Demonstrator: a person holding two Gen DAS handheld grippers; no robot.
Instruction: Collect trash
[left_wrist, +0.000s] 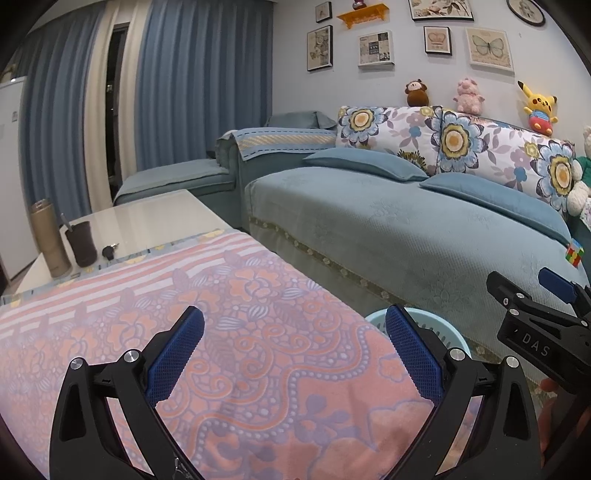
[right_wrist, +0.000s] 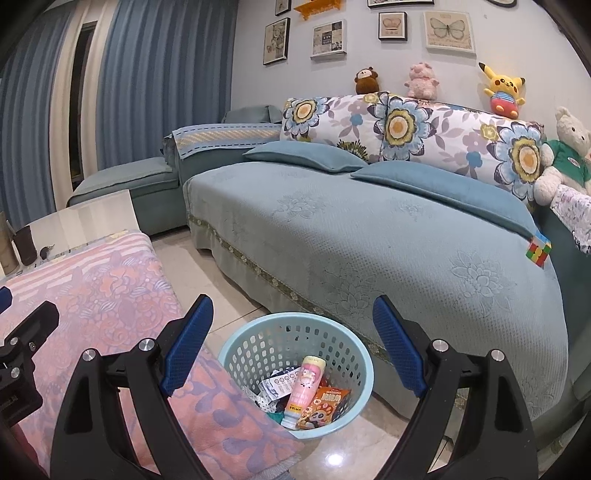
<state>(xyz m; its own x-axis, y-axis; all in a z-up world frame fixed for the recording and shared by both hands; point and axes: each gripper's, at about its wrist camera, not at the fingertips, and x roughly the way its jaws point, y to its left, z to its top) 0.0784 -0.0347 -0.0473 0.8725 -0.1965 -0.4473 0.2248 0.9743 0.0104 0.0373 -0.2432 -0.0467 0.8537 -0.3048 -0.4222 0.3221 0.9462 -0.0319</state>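
A light blue perforated trash basket (right_wrist: 236, 354) stands on the tiled floor between the table and the sofa. It holds a pink bottle (right_wrist: 304, 387), an orange snack packet (right_wrist: 325, 404) and crumpled paper (right_wrist: 275, 386). Only its rim (left_wrist: 376, 319) shows in the left wrist view. My right gripper (right_wrist: 293, 321) is open and empty above the basket. My left gripper (left_wrist: 295, 332) is open and empty above the pink floral cloth (left_wrist: 221, 332) on the table. The right gripper also shows in the left wrist view (left_wrist: 532, 295).
A blue sofa (right_wrist: 369, 240) with floral cushions and plush toys runs along the right. A Rubik's cube (right_wrist: 538, 251) lies on its seat. At the table's far end stand a gold tumbler (left_wrist: 48, 240), a dark cup (left_wrist: 82, 243) and keys (left_wrist: 109, 251).
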